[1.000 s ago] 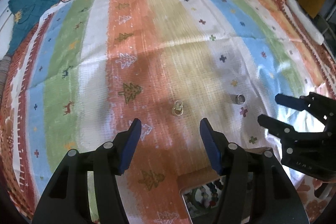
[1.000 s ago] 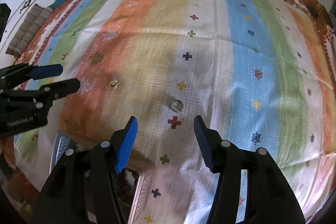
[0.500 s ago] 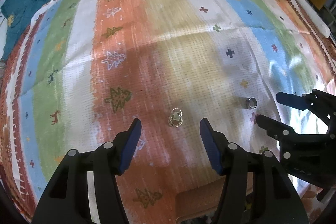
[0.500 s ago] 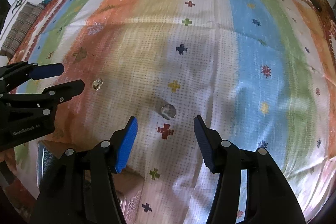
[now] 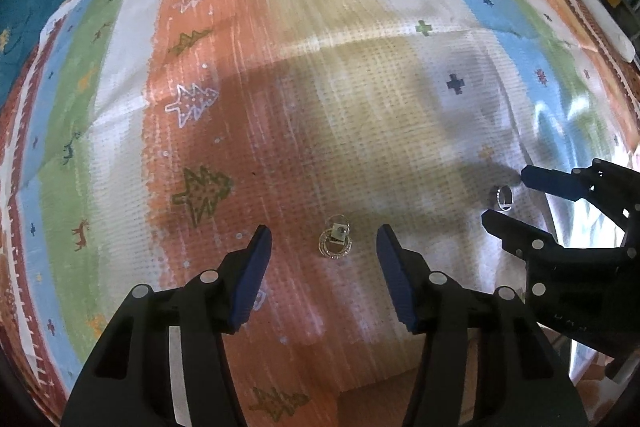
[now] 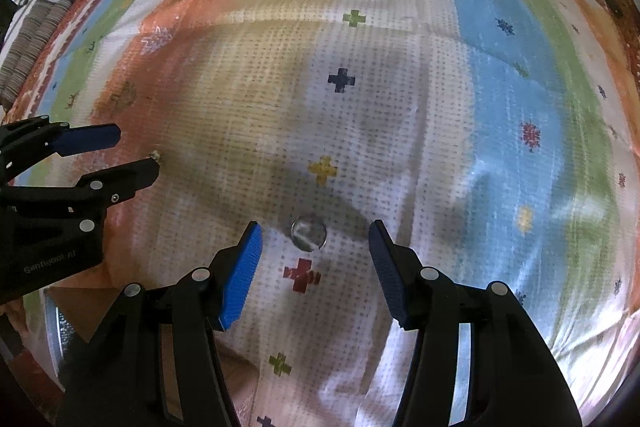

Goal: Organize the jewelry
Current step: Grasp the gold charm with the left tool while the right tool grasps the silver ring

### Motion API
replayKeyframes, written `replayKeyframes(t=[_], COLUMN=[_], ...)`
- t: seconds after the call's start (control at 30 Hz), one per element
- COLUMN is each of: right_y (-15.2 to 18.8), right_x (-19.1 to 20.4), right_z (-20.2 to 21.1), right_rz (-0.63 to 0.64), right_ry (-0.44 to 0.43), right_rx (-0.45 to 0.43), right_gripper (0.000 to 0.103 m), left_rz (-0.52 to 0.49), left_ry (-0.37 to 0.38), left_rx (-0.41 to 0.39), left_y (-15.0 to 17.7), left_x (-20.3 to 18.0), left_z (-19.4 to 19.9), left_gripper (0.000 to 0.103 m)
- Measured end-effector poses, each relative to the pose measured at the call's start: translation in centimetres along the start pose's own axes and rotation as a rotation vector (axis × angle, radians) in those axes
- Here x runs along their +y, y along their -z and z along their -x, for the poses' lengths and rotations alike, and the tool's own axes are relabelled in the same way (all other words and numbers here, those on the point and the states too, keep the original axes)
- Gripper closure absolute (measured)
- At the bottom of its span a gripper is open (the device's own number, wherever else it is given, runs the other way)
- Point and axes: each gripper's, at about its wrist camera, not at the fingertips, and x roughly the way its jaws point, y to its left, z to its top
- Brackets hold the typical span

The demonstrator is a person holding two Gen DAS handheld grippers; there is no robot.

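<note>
In your left wrist view, the left tool point(image 5: 324, 247) points down with its blue pads apart, having just narrowed a little; the gold earring pair point(image 5: 335, 242) lies on the striped cloth point(image 5: 360, 87) between the pads, touching neither. The right tool point(image 5: 505, 195) shows at the right edge.

In your right wrist view, the right tool point(image 6: 315, 247) has likewise been narrowing, still parted; the silver ring point(image 6: 309, 231) lies between its pads, untouched.

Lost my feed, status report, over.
Left gripper open over gold earrings, jaws just closing. Right gripper open over silver ring. Nothing blocking.
</note>
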Motion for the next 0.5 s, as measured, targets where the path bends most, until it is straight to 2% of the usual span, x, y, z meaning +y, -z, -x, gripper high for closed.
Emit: replayKeyframes(t=[0.07,0.17,0.23,0.27,0.37,0.4,0.5], right_y=[-0.1,-0.1,-0.3,-0.3,-0.2,-0.2,0.0], right_x=[-0.1,0.1,0.4,0.3,0.4,0.3,0.2], right_z=[-0.4,-0.6,-0.7,-0.7,-0.9,-0.9,-0.7], right_rz=[-0.003,0.007,0.008,0.006,0.008,0.007,0.005], right_ry=[0.01,0.02,0.032,0.034,0.044,0.044,0.037], right_rx=[0.005,0.01,0.007,0.006,0.005,0.004,-0.003], right_gripper=[0.056,0.058,0.071,0.073,0.08,0.083,0.083], left_rz=[-0.001,0.0,0.0,-0.001,-0.008,-0.013,-0.036], left_ry=[0.006,0.034,0.047,0.041,0.026,0.025,0.006], left_rx=[0.009,0.02,0.034,0.036,0.032,0.032,0.03], left_y=[-0.1,-0.2,-0.3,-0.4,-0.6,-0.6,-0.5], left_x=[0.2,0.3,0.4,0.4,0.3,0.2,-0.2], left_z=[-0.4,-1.1,-1.6,-1.8,-1.9,-2.0,-1.9], left_gripper=[0.051,0.064,0.068,0.071,0.089,0.09,0.091])
